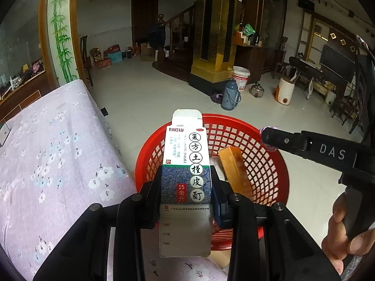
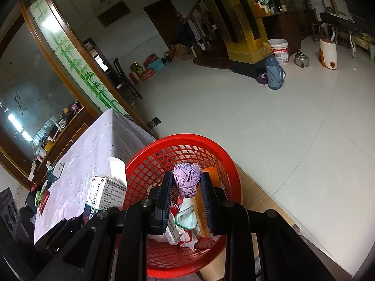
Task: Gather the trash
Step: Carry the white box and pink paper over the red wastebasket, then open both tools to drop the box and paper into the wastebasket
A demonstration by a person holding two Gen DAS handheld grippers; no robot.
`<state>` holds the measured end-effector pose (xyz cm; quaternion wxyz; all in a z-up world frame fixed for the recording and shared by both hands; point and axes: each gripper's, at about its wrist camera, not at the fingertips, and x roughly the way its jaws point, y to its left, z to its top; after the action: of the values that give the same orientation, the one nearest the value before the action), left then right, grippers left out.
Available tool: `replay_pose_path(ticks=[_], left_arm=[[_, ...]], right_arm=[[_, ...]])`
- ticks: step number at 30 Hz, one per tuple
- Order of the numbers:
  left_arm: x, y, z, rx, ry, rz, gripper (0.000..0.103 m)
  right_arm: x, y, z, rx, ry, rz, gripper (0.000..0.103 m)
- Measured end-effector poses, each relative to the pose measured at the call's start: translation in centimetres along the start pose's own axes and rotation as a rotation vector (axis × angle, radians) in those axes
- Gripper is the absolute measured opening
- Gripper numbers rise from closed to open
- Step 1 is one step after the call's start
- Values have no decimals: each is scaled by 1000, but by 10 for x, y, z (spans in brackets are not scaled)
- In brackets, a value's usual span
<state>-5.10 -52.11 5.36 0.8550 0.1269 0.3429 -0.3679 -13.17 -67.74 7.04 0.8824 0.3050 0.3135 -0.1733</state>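
Medicine carton [image 1: 185, 175], white and blue with printed characters, clamped upright between the two fingers of the left tool [image 1: 187, 201] in the lower middle of the left wrist view, its opened top flap reaching above the near rim of the red basket [image 1: 264, 185]. Seen also at the lower left of the right wrist view [image 2: 103, 194], just beside the basket's left wall [image 2: 145, 171] and over the edge of the counter [image 2: 93, 145] with its pale flowered cloth.

Crumpled purple wrapper [image 2: 187, 179] pinched between the pads of the right tool [image 2: 187, 182], in the middle of the right wrist view, hanging above the open basket. In the left wrist view, only a small purple bit [image 1: 269, 128] visible at the tip of the right tool [image 1: 271, 139], at the right of the frame over the far rim.

Inside the basket: orange box [image 1: 232, 164] leaning on the mesh wall, white packaging with a green edge [image 2: 186, 217] and other paper scraps at the bottom.

Hand [image 1: 344, 231] gripping the handle of the right tool at the lower right edge of the left wrist view.

Farther back on the tiled floor [image 2: 257, 121], upper right: blue thermos [image 2: 274, 73], white bucket [image 2: 280, 50], metal kettle [image 2: 301, 59].
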Motion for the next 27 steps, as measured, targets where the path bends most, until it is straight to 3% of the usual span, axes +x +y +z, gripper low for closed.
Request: replay_pose_path(ticks=[19,20,21,23,27], left_arm=[[17,3,-2,0,11,-10,33],[16,3,-2,-1,10,-8,33],[16,3,-2,-5,5,-4,33],[18,5,-3,-11,3,-6,44],[9,7,-5,-12,-25,-2,53]], right_arm=[[30,9,9,-12,40,-37,28],[31,9,9,-12,43,-43,31],[32,9,9,-9,47,-45,41],[31,9,10,0,44,-46,58],[16,7,11,15,15,-38,60]])
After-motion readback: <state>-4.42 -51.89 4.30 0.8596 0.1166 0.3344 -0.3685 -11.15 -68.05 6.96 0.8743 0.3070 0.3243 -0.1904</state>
